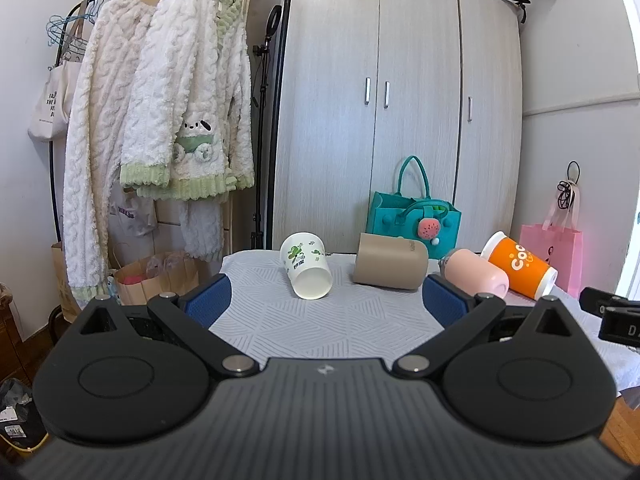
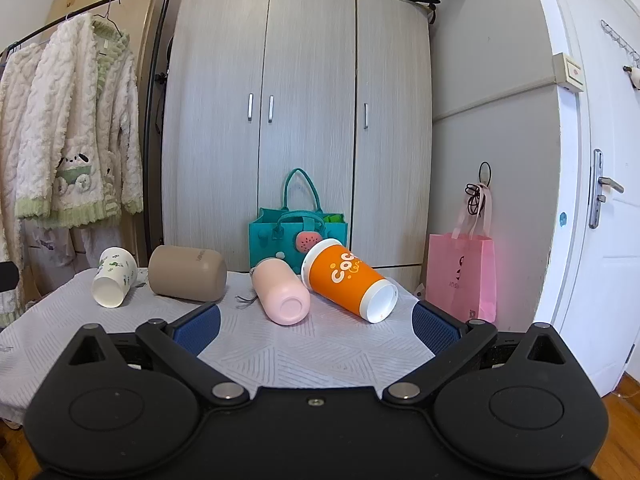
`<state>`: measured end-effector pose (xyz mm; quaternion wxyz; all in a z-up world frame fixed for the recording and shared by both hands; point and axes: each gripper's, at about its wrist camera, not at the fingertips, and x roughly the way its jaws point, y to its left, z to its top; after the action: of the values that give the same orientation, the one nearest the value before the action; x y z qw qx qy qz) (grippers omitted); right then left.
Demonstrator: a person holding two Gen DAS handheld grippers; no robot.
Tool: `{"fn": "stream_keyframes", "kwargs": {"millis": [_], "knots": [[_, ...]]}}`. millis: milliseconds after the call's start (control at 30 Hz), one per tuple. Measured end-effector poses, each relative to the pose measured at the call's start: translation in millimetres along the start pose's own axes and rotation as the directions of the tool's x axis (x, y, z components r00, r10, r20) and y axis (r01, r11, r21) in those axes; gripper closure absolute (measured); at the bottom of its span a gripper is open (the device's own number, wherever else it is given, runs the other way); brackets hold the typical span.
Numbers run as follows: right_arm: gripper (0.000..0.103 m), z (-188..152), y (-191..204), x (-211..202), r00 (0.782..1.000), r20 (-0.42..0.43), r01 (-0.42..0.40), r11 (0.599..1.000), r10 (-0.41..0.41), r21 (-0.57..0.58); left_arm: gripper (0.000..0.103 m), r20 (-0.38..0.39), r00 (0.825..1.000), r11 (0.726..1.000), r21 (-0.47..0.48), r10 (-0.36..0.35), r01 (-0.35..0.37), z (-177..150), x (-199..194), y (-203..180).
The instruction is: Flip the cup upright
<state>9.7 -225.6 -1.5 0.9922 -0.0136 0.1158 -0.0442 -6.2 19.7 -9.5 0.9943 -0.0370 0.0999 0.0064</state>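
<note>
Several cups lie on their sides in a row on the white-clothed table (image 1: 320, 328). A white cup with green print (image 1: 306, 266) (image 2: 114, 277) lies at the left, its base toward me. A tan cup (image 1: 390, 265) (image 2: 187, 274) lies beside it. A pink bottle (image 1: 476, 272) (image 2: 282, 292) and an orange cup (image 1: 518, 266) (image 2: 348, 280) lie to the right. My left gripper (image 1: 326, 300) is open and empty, short of the white and tan cups. My right gripper (image 2: 316, 326) is open and empty, short of the pink bottle and orange cup.
A teal felt bag (image 1: 412, 212) (image 2: 296, 228) stands behind the table against a wardrobe (image 2: 300, 120). A pink paper bag (image 2: 460, 276) stands at the right near a white door (image 2: 600, 200). A clothes rack (image 1: 160, 100) with fleece garments stands left. The right gripper's body (image 1: 612, 316) shows at the left wrist view's edge.
</note>
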Motion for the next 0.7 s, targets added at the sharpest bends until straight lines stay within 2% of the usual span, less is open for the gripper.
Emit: {"fn": "stream_keyframes", "kwargs": {"millis": [133, 200, 300, 400, 467, 533, 700], "knots": [[0.0, 2, 1, -2, 1.0, -0.018, -0.006, 1.0, 0.006, -0.003, 0.0, -0.017, 1.0, 1.0, -0.014, 0.0, 0.0, 3, 0, 4], [0.0, 4, 2, -3, 0.999, -0.029, -0.026, 1.0, 0.026, -0.011, 0.0, -0.045, 0.999, 0.999, -0.043, -0.023, 0.021, 5, 3, 10], [0.0, 10, 6, -2, 0.993, -0.079, -0.094, 0.995, 0.093, -0.011, 0.0, -0.096, 0.994, 0.995, -0.088, -0.047, 0.039, 9, 9, 20], [0.0, 22, 14, 1, 0.972, -0.131, -0.203, 0.979, 0.197, -0.035, 0.0, -0.131, 0.991, 0.996, -0.09, -0.033, 0.021, 19, 15, 30], [0.0, 35, 20, 3, 0.949, -0.157, -0.284, 0.958, 0.274, -0.048, 0.0, -0.157, 0.987, 0.996, -0.087, -0.026, 0.012, 27, 20, 37], [0.0, 50, 28, 11, 0.912, -0.197, -0.376, 0.925, 0.36, -0.049, 0.0, -0.186, 0.982, 0.995, -0.095, -0.035, 0.017, 37, 26, 45], [0.0, 80, 49, 42, 0.787, -0.311, -0.559, 0.829, 0.533, 0.006, 0.0, -0.262, 0.961, 0.99, -0.131, -0.091, 0.058, 64, 48, 67]]}}
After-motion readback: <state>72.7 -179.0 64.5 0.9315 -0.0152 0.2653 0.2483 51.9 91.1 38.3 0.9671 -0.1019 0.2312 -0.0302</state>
